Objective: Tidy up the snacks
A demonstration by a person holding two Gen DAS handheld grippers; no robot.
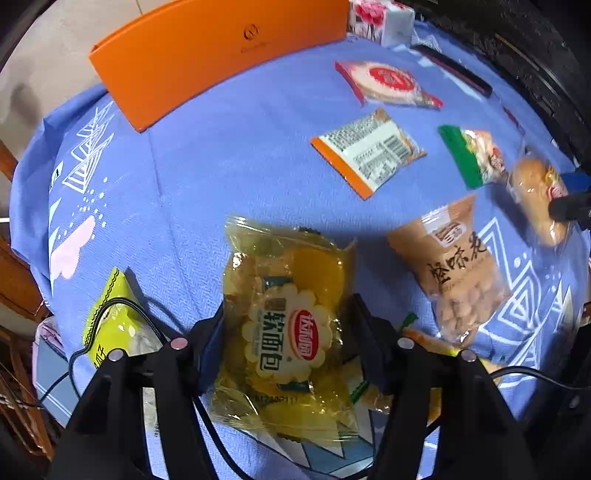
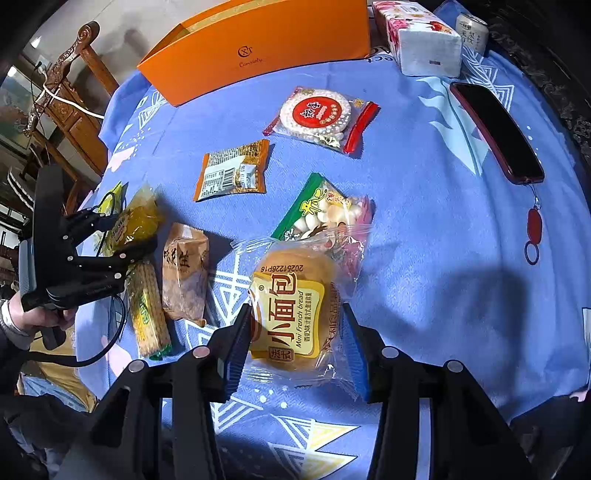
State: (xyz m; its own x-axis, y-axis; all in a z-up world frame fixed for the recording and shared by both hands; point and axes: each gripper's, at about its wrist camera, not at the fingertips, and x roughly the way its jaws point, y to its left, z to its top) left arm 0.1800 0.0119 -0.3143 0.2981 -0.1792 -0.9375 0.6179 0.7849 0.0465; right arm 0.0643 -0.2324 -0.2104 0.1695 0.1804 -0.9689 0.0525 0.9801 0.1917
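A yellow soft-bread packet (image 1: 284, 325) sits between the fingers of my left gripper (image 1: 286, 317), whose pads press its two sides just above the blue tablecloth (image 1: 207, 177). The right wrist view shows the same left gripper (image 2: 125, 236), in a person's hand, closed on that yellow packet (image 2: 136, 221). My right gripper (image 2: 295, 325) is shut on a clear packet of mini French bread (image 2: 291, 302), with a blue pad on each side. An orange box (image 2: 258, 44) stands open at the far edge of the table.
Loose on the cloth lie a round red-label cracker packet (image 2: 317, 114), an orange barcode packet (image 2: 232, 171), a green sweets packet (image 2: 321, 210), a brown nut bag (image 2: 184, 273) and a long cracker pack (image 2: 147, 310). A phone (image 2: 498, 133), tissue pack (image 2: 421, 40) and can (image 2: 472, 29) sit at the far right.
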